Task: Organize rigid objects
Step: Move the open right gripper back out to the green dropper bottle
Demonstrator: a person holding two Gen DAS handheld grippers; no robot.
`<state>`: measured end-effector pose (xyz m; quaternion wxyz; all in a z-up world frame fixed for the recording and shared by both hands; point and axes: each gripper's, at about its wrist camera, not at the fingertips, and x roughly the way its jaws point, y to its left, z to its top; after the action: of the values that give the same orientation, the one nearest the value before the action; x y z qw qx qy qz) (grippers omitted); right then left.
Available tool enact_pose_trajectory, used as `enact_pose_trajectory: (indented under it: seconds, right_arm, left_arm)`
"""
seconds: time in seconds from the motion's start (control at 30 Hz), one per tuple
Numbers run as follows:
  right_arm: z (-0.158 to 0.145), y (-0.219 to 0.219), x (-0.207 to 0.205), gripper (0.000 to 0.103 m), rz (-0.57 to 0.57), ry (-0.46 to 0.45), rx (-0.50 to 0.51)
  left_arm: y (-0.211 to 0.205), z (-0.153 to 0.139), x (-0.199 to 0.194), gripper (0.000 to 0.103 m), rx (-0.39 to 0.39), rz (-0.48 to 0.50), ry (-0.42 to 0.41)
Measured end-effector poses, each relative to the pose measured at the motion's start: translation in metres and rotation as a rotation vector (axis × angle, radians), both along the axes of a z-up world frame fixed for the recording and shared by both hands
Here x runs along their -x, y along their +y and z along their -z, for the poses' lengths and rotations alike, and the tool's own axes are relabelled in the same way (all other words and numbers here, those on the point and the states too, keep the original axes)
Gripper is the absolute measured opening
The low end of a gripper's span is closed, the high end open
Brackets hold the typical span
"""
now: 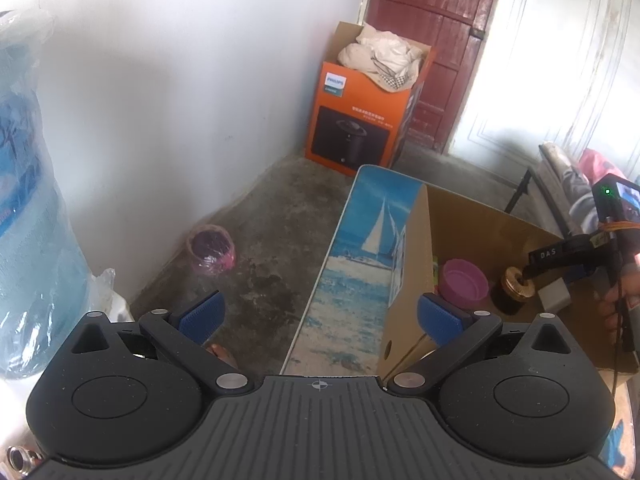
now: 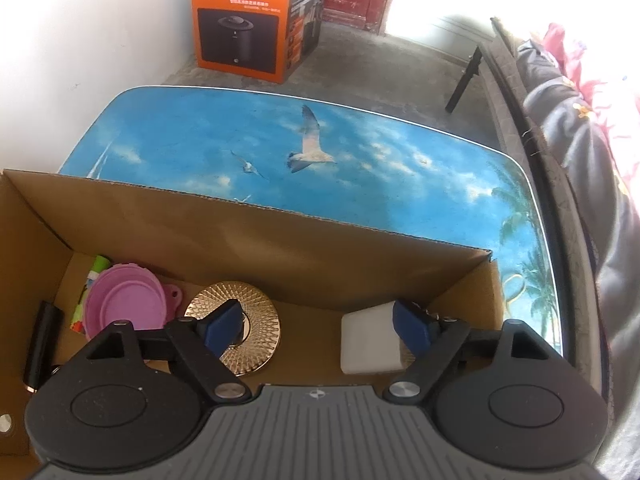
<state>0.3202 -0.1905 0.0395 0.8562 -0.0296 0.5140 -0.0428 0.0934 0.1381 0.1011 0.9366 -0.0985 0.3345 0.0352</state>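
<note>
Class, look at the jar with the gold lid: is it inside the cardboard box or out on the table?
Inside. The jar stands on the box floor between the pink bowl and white block.

Whitewashed plaster wall point(image 1: 168, 92) on the left, stained grey concrete floor point(image 1: 264, 236). Dark red panelled wooden door point(image 1: 436, 40) at the back, orange Philips cardboard carton point(image 1: 360, 120) on the floor just beside it, pale cloth bundle point(image 1: 384, 56) on top. Worktop point(image 2: 360, 152) has a glossy blue sea-and-seagull print. Black metal-framed bed point(image 2: 516, 92) with dark quilt along the right. Strong daylight from the far right.
</note>
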Motion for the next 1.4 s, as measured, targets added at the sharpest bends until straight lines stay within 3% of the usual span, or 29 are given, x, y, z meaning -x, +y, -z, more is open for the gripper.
enact_pose_trajectory:
  seconds: [0.3,0.33,0.43,0.47,0.57,0.7,0.93,1.13,1.27,1.4]
  right_arm:
    - [0.0,0.003,0.008,0.086,-0.034,-0.028,-0.023]
    - [0.0,0.003,0.009,0.08,-0.045,-0.029,-0.045]
    - [0.014,-0.013,0.006,0.07,0.017,0.075,-0.293]
    - [0.015,-0.016,0.007,0.069,0.038,0.071,-0.325]
    - [-0.002,-0.023,0.02,0.069,0.031,-0.029,-0.332]
    - [-0.039,-0.042,0.058,0.069,0.033,-0.127,-0.469]
    - [-0.077,-0.045,0.178,0.072,-0.065,-0.297,-0.608]
    - [-0.045,-0.041,0.258,0.072,-0.04,-0.343,-0.712]
    - [-0.017,-0.027,0.272,0.068,-0.015,-0.346,-0.739]
    - [-0.01,-0.003,0.274,0.063,-0.087,-0.338,-0.718]
  left_arm:
    - [-0.003,0.003,-0.001,0.103,0.004,0.002,0.011]
    - [-0.002,0.003,-0.001,0.103,0.004,0.003,0.011]
    - [-0.006,0.004,0.0,0.103,0.002,0.003,0.013]
    - [-0.006,0.004,0.001,0.103,-0.002,0.005,0.014]
    - [-0.008,0.004,0.004,0.103,-0.022,0.018,0.011]
    - [-0.01,0.006,0.011,0.103,-0.02,0.05,-0.015]
    - [-0.032,0.027,0.032,0.103,0.057,0.232,-0.009]
    - [-0.072,0.044,0.056,0.103,-0.064,0.368,-0.024]
    - [-0.101,0.058,0.071,0.103,-0.146,0.442,-0.028]
    - [-0.123,0.076,0.082,0.102,-0.26,0.459,-0.061]
